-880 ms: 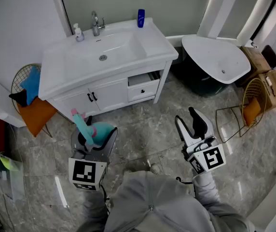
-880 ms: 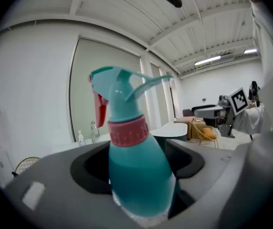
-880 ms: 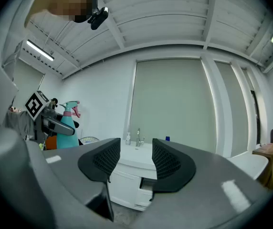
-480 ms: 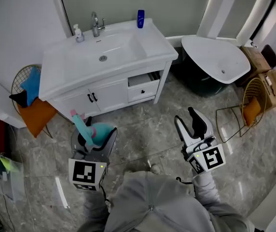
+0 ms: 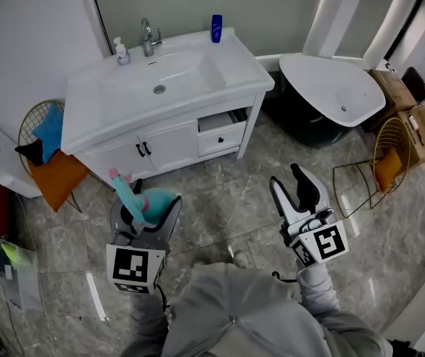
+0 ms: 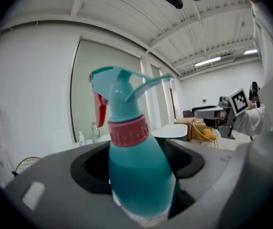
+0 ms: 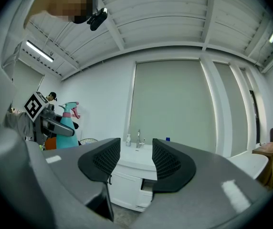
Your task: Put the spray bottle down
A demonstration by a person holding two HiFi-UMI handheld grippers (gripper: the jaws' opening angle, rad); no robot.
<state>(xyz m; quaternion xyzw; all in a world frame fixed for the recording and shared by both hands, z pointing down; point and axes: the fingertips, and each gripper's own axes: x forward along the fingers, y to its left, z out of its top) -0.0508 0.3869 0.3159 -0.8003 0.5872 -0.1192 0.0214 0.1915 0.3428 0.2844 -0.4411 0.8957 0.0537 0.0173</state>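
Observation:
A teal spray bottle (image 5: 149, 202) with a pink collar and pink trigger stands upright between the jaws of my left gripper (image 5: 147, 208), which is shut on its body. In the left gripper view the spray bottle (image 6: 135, 166) fills the middle, nozzle pointing left. My right gripper (image 5: 296, 188) is held over the floor at the right, open with nothing between its jaws. The right gripper view shows the right gripper (image 7: 132, 160) with a gap between its black pads, and the spray bottle (image 7: 69, 123) far off at the left. Both are in front of the white vanity (image 5: 220, 69).
On the vanity stand a tap (image 5: 148, 37), a small soap bottle (image 5: 121, 50) and a blue bottle (image 5: 217, 28). A drawer (image 5: 221, 132) is pulled out. A wire basket with orange and blue cloths (image 5: 47, 155) is left; a white tub (image 5: 331, 88) and wire stands (image 5: 387, 158) are right.

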